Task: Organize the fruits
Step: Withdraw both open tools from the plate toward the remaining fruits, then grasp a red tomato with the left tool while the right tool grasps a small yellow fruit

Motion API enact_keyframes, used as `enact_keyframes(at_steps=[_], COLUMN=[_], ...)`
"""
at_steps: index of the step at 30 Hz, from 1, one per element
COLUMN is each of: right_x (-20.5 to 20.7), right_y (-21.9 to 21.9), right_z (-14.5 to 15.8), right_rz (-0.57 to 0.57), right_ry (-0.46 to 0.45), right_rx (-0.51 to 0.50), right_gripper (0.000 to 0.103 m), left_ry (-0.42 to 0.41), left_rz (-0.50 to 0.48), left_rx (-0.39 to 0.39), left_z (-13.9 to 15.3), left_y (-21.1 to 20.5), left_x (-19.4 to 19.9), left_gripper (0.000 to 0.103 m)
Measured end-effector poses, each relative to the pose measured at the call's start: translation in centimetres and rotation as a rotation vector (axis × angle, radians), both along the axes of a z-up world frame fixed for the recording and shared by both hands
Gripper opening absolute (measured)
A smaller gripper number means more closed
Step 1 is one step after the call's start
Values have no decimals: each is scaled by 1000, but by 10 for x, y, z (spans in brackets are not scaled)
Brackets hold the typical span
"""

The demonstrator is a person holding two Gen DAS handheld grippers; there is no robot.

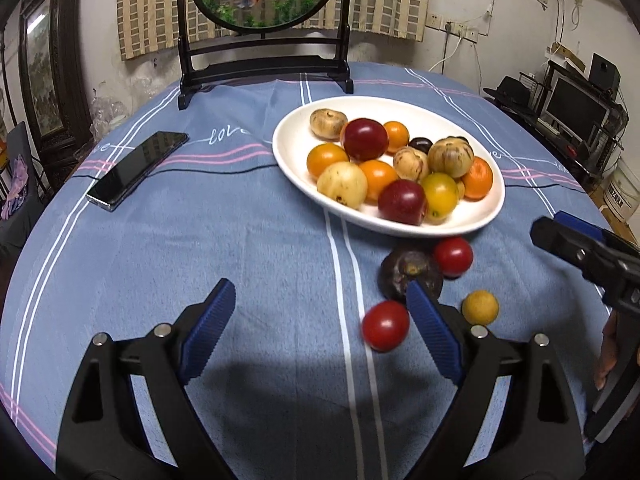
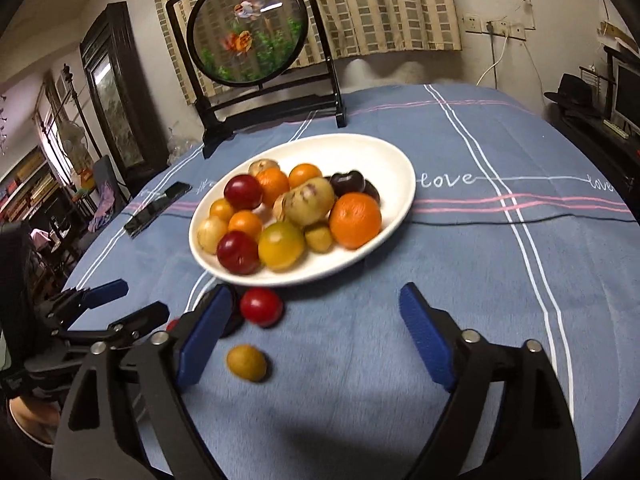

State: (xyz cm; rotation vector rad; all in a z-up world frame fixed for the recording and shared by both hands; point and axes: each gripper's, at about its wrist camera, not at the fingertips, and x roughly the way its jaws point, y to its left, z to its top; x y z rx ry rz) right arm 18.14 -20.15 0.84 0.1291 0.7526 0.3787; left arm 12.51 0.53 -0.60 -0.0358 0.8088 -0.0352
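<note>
Fruits: most heaped on white plate (image 1: 486, 216), four loose on desk (image 1: 248, 240) just in front of its near rim — two red ones (image 1: 385, 326) (image 1: 453, 257), a dark one (image 1: 408, 271), a small yellow one (image 1: 480, 307). Left claw (image 1: 320, 312) spread wide and empty, right claw (image 2: 316, 316) likewise wide and empty; likely trouble: round loose pieces rolling off when nudged, or piled ones tumbling if another lands on top. Soft blue striped cloth underneath, phone (image 1: 136, 170) lying apart, framed goldfish screen (image 1: 264, 20) behind, cluttered dim room around.
</note>
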Motion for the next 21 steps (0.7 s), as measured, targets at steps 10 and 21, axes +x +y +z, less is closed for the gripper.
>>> enact_keyframes(at_steps=[10,21], right_x=[-9,-21], right_y=[-2,22], right_z=[-13,-13], right_rz=[12,86], right_ry=[68,45], right_rx=[-12,-110], right_gripper=[89,96], left_ry=[64,147], left_rz=[-31,-136], left_rx=[37,34], left_z=[-12,-26], left_y=[-10,-26], left_x=[4,7], left_gripper=[89,45])
